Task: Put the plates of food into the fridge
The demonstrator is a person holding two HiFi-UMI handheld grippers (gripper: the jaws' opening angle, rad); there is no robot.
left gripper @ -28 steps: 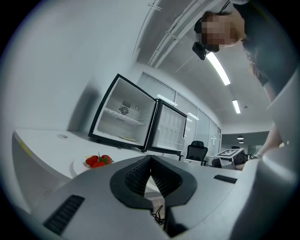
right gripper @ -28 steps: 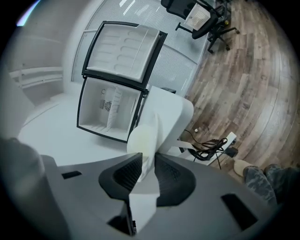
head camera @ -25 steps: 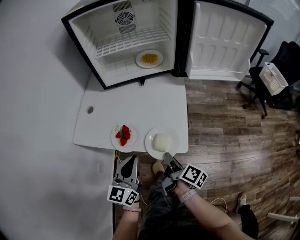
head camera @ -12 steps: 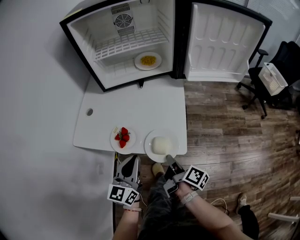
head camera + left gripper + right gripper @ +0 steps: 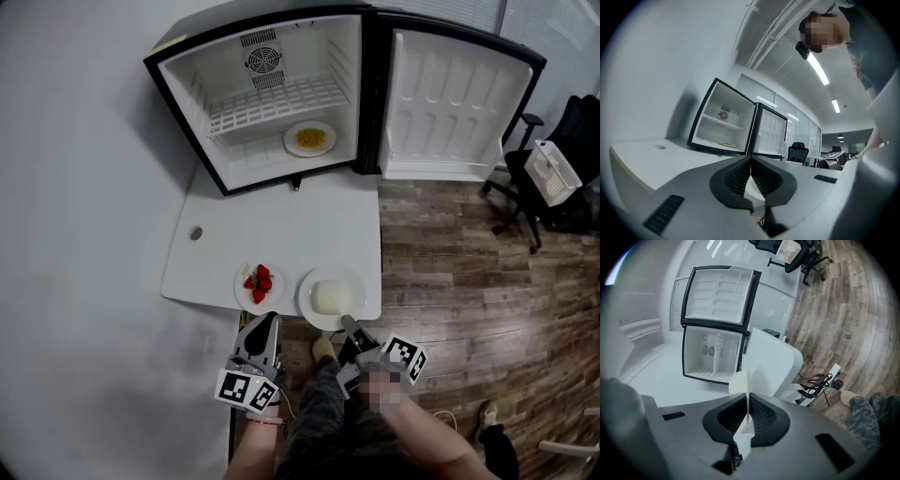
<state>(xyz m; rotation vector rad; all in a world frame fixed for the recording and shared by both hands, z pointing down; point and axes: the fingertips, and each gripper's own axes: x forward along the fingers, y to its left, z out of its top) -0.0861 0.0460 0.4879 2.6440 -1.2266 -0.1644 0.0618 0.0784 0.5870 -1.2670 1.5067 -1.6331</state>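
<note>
Jaws of right gripper (image 5: 348, 324) clamp rim of white-food plate (image 5: 306, 300); left gripper (image 5: 265, 321) jaws closed, empty

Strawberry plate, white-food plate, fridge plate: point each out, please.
strawberry plate (image 5: 244, 296), head view, bare left rim
white-food plate (image 5: 306, 298), head view, left rim
fridge plate (image 5: 290, 141), head view, left rim

Office w/ swivel chair (image 5: 797, 152), ceiling strip lights (image 5: 818, 69).

Smooth white plate (image 5: 307, 302), matt table (image 5: 281, 234), wood-plank floor (image 5: 469, 253) (grain visible).
</note>
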